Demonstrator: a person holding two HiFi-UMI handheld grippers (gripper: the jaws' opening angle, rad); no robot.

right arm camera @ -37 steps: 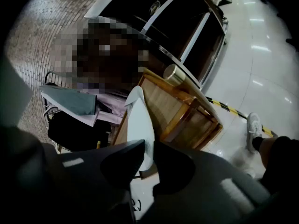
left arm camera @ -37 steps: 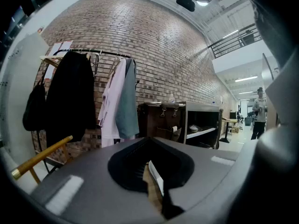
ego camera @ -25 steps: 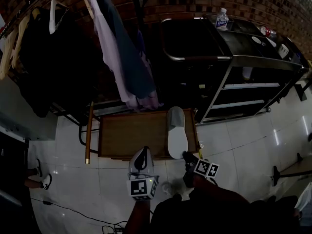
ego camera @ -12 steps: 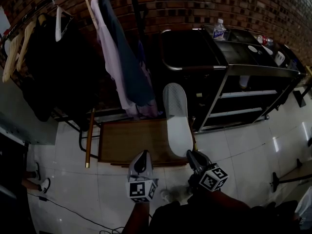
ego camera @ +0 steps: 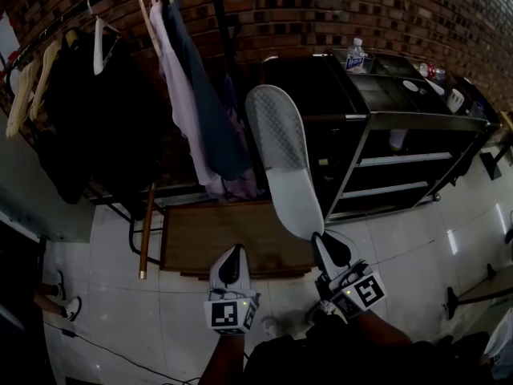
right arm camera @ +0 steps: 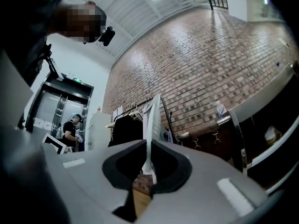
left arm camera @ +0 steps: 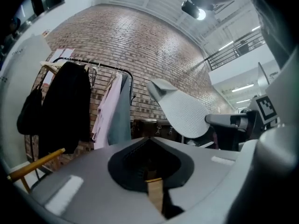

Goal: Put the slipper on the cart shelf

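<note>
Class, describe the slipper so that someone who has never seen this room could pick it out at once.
Start at the brick wall and the black cart against it. Before the cart's left end, the right gripper holds the slipper up by one end. It is pale, oval, with a dotted sole, unlike the hanging clothes beside it.

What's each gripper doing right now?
Left gripper: closed, nothing between its jaws.
Right gripper: closed on the slipper, holding it in the air.
</note>
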